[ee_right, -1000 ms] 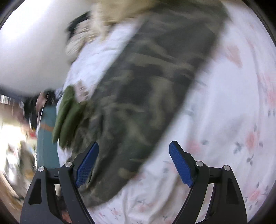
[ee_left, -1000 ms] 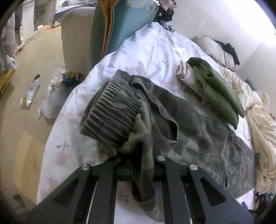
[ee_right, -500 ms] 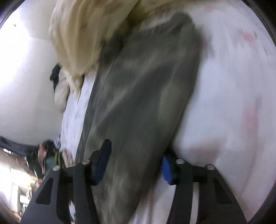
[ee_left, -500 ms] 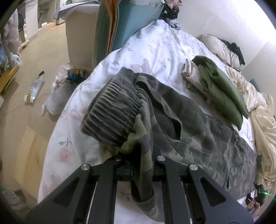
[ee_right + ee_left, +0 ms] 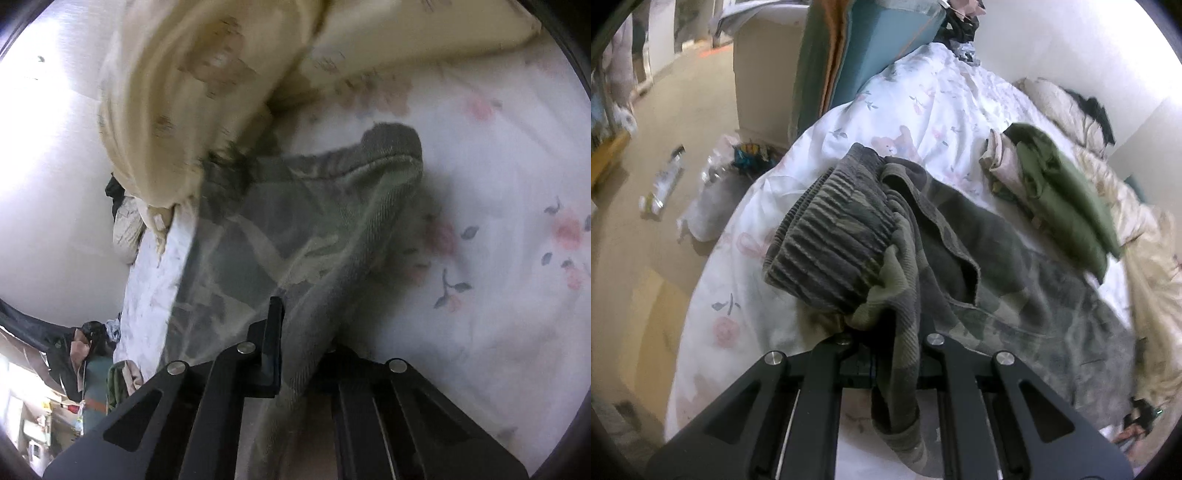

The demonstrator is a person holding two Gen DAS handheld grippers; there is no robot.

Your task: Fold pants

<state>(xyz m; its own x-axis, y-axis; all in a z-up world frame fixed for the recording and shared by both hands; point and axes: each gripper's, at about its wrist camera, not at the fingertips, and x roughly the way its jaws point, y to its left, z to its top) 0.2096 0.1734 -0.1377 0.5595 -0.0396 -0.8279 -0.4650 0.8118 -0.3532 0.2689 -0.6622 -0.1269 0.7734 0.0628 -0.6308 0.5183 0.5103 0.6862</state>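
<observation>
The camouflage pants lie stretched across the white floral bedsheet, running from the ribbed elastic waistband near the bed's edge toward the far side, where the leg end rests against a cream quilt.

The left gripper points steeply down at the bed's near edge. Its jaws are pressed together on a bunched fold of the waist end: fabric rises out of the grip, the ribbed band humps up just ahead of it, and a loose strip hangs down between the black finger arms.

The right gripper tilts downward over the other end of the pants. Its jaws have just been closing and are now clamped on the cloth near the hem; a ridge of camouflage fabric runs up from between them, with one dark pad edge showing on its left side. The view is slightly blurred.

Beside the pants, further onto the bed, sits a folded olive-green garment on top of a pale folded one. A teal headboard cushion stands beyond the sheet, and bottles and a bag litter the tan floor to the left.
</observation>
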